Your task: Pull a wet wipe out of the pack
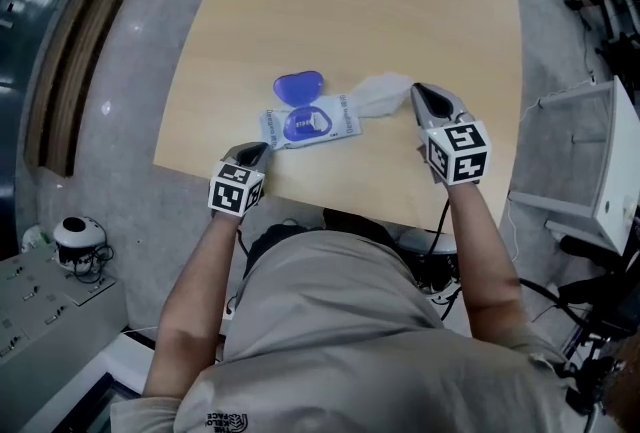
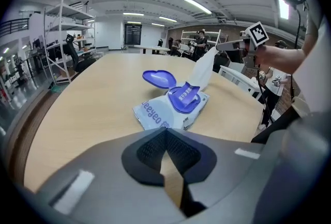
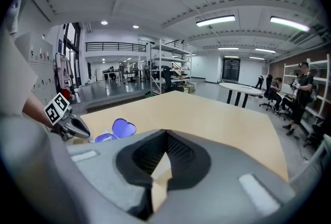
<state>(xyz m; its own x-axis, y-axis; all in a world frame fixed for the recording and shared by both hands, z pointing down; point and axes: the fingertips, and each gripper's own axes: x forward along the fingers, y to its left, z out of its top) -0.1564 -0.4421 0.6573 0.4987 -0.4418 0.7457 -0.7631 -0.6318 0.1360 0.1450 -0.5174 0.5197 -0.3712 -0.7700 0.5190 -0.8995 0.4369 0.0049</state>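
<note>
Pack (image 1: 345,121) lid (image 1: 298,86) open. Wipe (image 1: 378,93) partly out, pinched in right gripper (image 1: 418,91) fingers. Left gripper (image 1: 262,149) fingers closed, empty. Final pull-free remains.

The pack (image 1: 310,125) lies on the table (image 1: 350,11) near its front edge, lid (image 1: 298,86) behind it. The wipe (image 1: 380,93) runs right to the right gripper (image 1: 425,99), seemingly between its jaws. The left gripper (image 1: 255,153) sits front-left of the pack.

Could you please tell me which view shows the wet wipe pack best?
The left gripper view: the wet wipe pack lies close, its blue lid open. The head view shows it small from above; the right gripper view catches little but the lid.
</note>
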